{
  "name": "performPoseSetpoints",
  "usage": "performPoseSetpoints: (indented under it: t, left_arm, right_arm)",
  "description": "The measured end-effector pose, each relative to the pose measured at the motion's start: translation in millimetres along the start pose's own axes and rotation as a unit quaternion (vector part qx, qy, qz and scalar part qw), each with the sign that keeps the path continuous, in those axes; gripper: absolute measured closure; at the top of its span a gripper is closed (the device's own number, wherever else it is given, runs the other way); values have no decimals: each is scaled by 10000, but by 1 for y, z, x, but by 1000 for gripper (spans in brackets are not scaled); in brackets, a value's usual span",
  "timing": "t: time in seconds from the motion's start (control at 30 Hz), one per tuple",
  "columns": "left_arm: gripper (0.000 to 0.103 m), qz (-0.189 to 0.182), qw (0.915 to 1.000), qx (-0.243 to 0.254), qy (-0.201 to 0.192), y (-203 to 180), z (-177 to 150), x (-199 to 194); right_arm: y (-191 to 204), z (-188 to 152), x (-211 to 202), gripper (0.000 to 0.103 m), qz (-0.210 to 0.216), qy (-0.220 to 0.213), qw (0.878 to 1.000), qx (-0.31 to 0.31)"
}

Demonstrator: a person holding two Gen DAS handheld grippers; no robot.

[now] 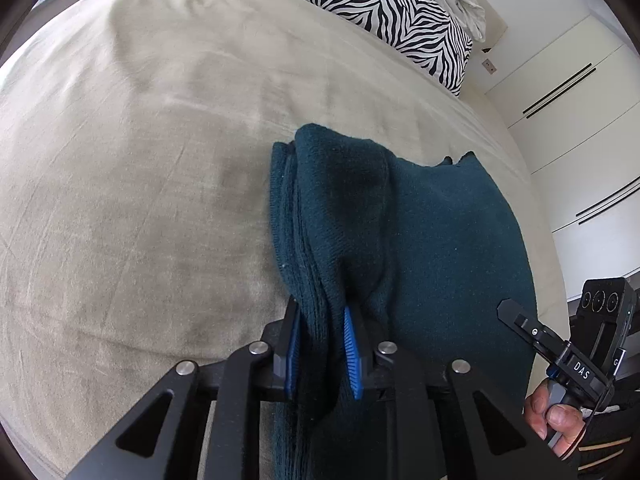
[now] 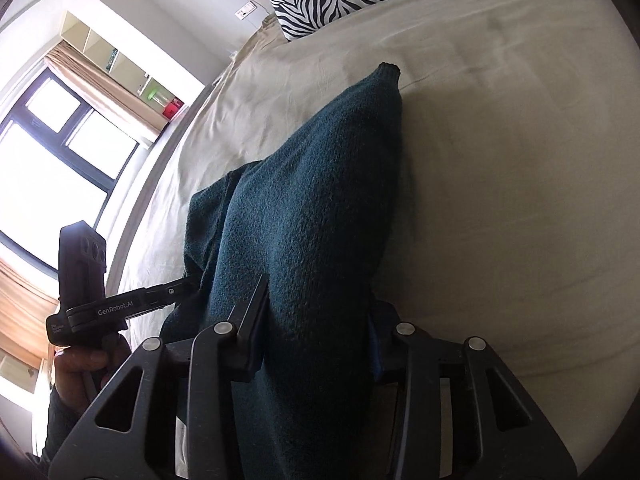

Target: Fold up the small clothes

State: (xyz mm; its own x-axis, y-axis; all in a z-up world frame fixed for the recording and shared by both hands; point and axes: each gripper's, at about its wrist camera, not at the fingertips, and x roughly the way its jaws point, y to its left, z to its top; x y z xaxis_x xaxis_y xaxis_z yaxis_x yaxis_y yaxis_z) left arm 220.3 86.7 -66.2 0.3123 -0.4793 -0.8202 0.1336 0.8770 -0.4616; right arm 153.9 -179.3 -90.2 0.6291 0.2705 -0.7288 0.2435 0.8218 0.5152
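Note:
A dark teal knit garment [image 1: 420, 220] lies partly folded on the beige bed sheet [image 1: 140, 160], with its near end raised. In the left wrist view, my left gripper [image 1: 322, 344] is shut on the garment's layered left edge, and the blue pads [image 1: 352, 348] press on the fold from both sides. The right wrist view shows the garment [image 2: 312, 200] bunched into a ridge that runs away from my right gripper [image 2: 316, 332]. That gripper is shut on a thick bundle of the cloth, which fills the gap and hides most of the pads.
A zebra-print pillow [image 1: 392, 12] lies at the head of the bed, in front of a white pillow. White wardrobe doors [image 1: 580, 120] stand beyond the bed's right side. A window with curtains [image 2: 48, 152] and shelves are on the left. A person's hand [image 2: 80, 364] holds the left gripper's handle.

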Motion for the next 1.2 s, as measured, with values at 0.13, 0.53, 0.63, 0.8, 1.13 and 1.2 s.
performPoseSetpoints:
  t: [0.13, 0.53, 0.63, 0.8, 1.13, 1.2]
  left_arm:
    - [83, -79, 9995, 101, -302, -13, 12, -22]
    - [85, 255, 9967, 447, -633, -37, 97, 5]
    - [84, 512, 9973, 399, -346, -29, 100, 45]
    - [71, 392, 9977, 250, -488, -17, 88, 62]
    - [62, 216, 9982, 51, -553, -3, 66, 22]
    - [56, 198, 9976, 41, -655, 1, 53, 8]
  right_arm:
    - [18, 7, -24, 68, 128, -265, 9993, -242]
    - [10, 109, -12, 68, 454, -578, 9973, 5]
    - [-26, 122, 24, 66, 328, -315, 9980, 442]
    - [-75, 99, 52, 48, 593, -293, 9937, 906]
    - [-78, 89, 41, 39, 459, -286, 9921, 1133]
    - [-79, 85, 32, 39, 390, -334, 9907, 1257]
